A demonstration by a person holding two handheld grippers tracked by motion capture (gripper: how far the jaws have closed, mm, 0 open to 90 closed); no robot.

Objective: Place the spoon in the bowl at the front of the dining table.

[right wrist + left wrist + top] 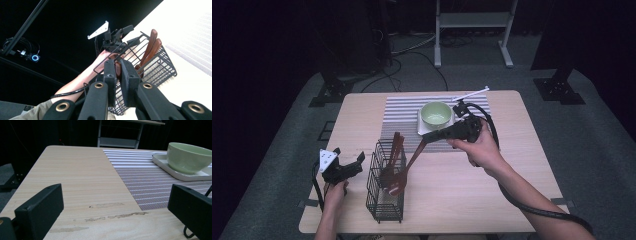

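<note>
Item: wooden spoon (408,165), reddish-brown with a long slim handle and an oval bowl at the low end.
Position: slanted, bowl end down inside the wire basket (385,200), handle rising up and to the right toward the striped mat (402,107).
Finish: dark stained wood with a slight sheen; in the right gripper view a short reddish stretch of the handle (117,70) shows between the two black fingers.
Right gripper (430,137): fingers narrow and clamped on the upper end of the spoon's handle; held in the person's right hand (482,147) above the near edge of the mat.
Left gripper (343,167): fingers wide apart with nothing between them, low over the counter (462,200) to the left of the basket.
Basket: black wire, tall and rectangular, standing upright on the front part of the counter.
Other contents: two more brown wooden utensils (394,150) leaning in the basket's far end, handles up.
Nearby: pale green bowl (436,114) on a white square tray (421,127), set on the mat just behind the right gripper.
</note>
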